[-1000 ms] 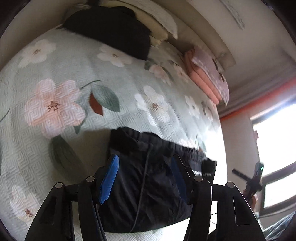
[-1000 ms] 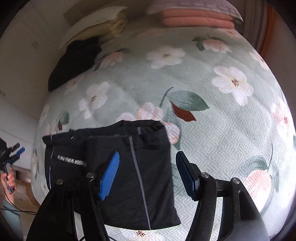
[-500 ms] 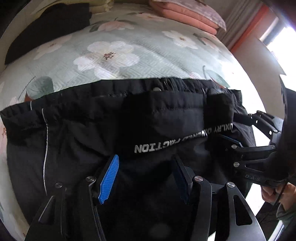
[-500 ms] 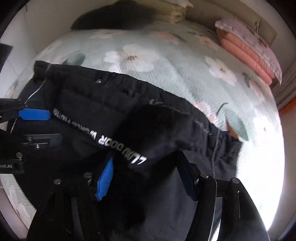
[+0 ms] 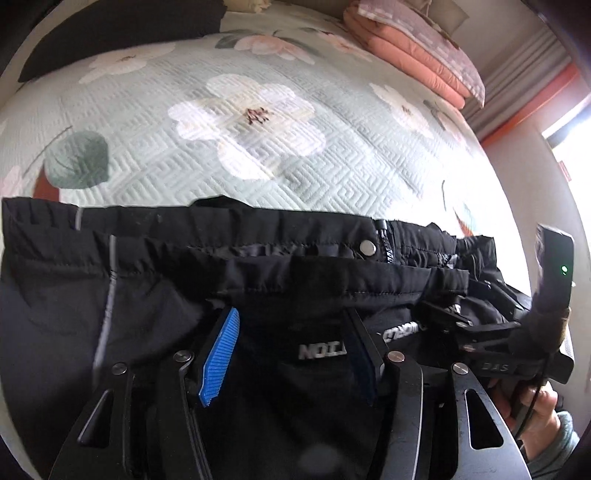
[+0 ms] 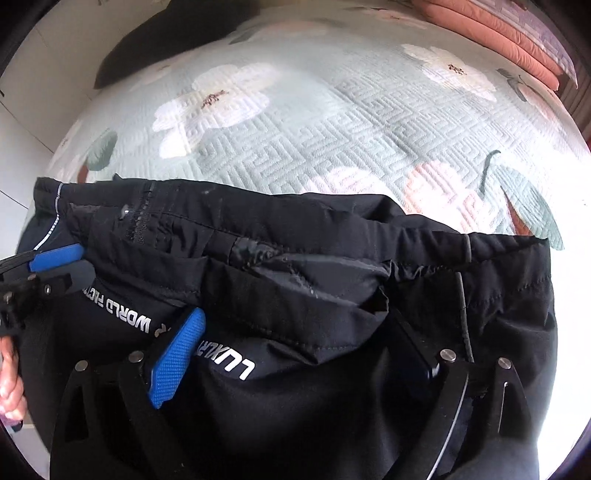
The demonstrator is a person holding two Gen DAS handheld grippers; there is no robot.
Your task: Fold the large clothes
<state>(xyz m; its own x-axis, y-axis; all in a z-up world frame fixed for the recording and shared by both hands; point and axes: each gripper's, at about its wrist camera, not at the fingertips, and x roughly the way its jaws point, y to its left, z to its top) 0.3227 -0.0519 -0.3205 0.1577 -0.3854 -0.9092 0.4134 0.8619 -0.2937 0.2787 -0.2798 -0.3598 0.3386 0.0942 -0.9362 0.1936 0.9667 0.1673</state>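
Note:
Black trousers (image 5: 155, 295) lie across the near edge of the flowered bed cover (image 5: 332, 166), waistband and snap button (image 5: 367, 247) facing the bed. My left gripper (image 5: 291, 354) hangs low over the white lettering (image 5: 321, 349), half open, and neither pad visibly presses the cloth between them. In the right wrist view the trousers (image 6: 332, 236) fill the lower half. My right gripper (image 6: 295, 343) straddles a raised fold (image 6: 314, 295); its jaws are opening and its right finger is partly hidden by cloth. Each gripper shows in the other's view: right gripper (image 5: 461, 306), left gripper (image 6: 70, 264).
Folded pink blankets (image 5: 417, 48) lie at the bed's far right, a black garment (image 5: 110, 33) at the far left. A bright window (image 5: 576, 147) is on the right. Hands of the person show at the frame edges (image 5: 543, 402) (image 6: 9, 384).
Both grippers have come down from above the bed onto the trousers, which now fill the lower half of each view. The right jaws have spread wider; the left jaws look unchanged.

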